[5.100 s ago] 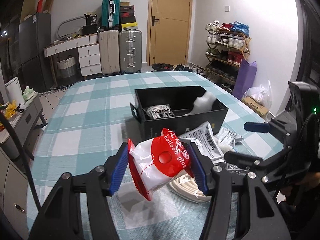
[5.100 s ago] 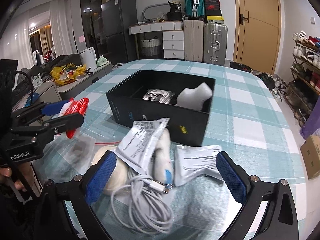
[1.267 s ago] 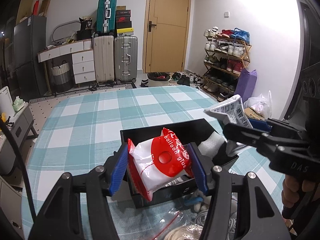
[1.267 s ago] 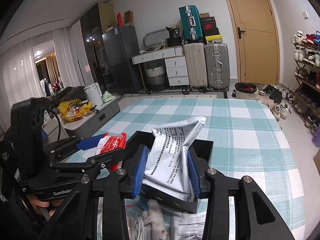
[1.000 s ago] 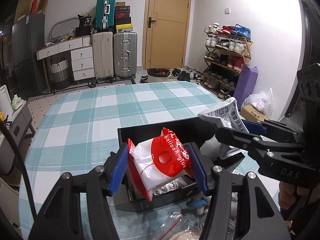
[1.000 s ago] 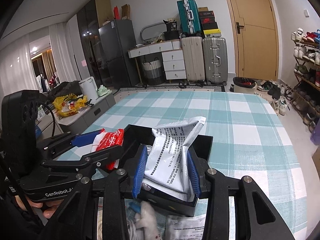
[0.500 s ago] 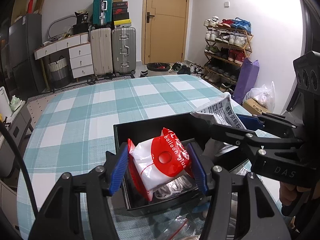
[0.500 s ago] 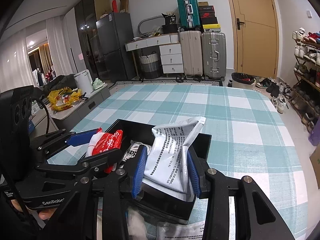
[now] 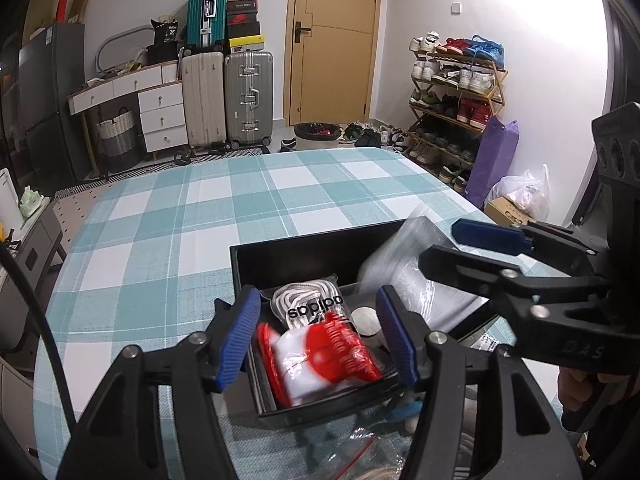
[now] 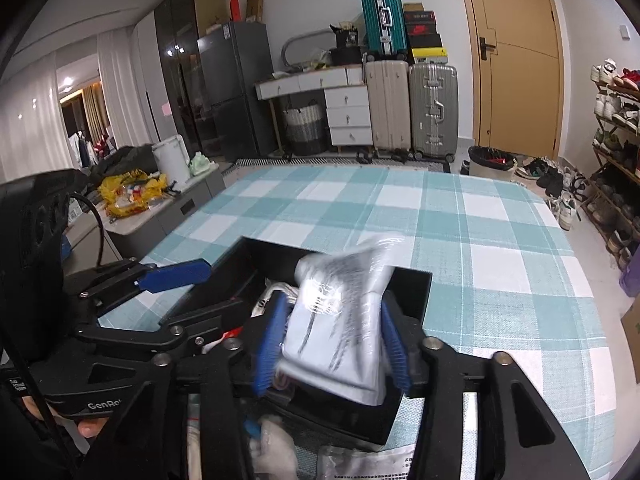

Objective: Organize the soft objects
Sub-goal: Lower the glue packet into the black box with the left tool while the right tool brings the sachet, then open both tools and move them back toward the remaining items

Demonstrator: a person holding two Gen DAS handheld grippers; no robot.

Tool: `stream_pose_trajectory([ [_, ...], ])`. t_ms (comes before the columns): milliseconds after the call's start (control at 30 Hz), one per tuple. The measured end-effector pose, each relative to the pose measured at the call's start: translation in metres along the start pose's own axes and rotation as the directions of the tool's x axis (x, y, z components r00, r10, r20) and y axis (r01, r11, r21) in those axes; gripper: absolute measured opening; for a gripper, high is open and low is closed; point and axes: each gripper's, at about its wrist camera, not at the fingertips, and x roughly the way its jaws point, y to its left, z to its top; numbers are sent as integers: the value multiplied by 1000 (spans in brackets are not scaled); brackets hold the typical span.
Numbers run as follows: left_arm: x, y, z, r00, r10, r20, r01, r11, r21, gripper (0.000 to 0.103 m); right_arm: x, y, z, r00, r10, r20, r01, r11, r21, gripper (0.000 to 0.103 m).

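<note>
Both tools are matte black plastic frames with blue ribbed pads on the inner faces of their fingers. The left claw (image 9: 318,334) fills the lower part of the left wrist view, silver screws dotting its arms, a black cable curving up the left edge. The right claw (image 10: 334,338) has matching screws. Pale lettering reads "DAS" on one housing and "GenRo" on the other, with bare fingertips (image 10: 90,427) showing beneath.
</note>
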Motion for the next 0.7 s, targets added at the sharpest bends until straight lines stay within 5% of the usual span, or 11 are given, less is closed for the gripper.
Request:
stream_pose_trajectory([
  [167, -14, 4, -2, 999, 22, 29, -22, 1000, -12, 89, -19, -1, -1, 1000, -5, 30, 5, 1000, 4, 78],
  [200, -17, 4, -3, 999, 24, 37, -24, 1000, -13, 101, -23, -1, -2, 999, -10, 37, 10, 1000, 8, 87],
  [300, -29, 4, -8, 998, 31, 55, -31, 999, -10, 103, -40, -6, -7, 998, -25, 62, 23, 999, 33, 102],
  [700, -60, 0, -42, 998, 62, 30, -63, 998, 9, 103, -76, -16, -36, 998, -54, 43, 50, 994, 96, 102],
])
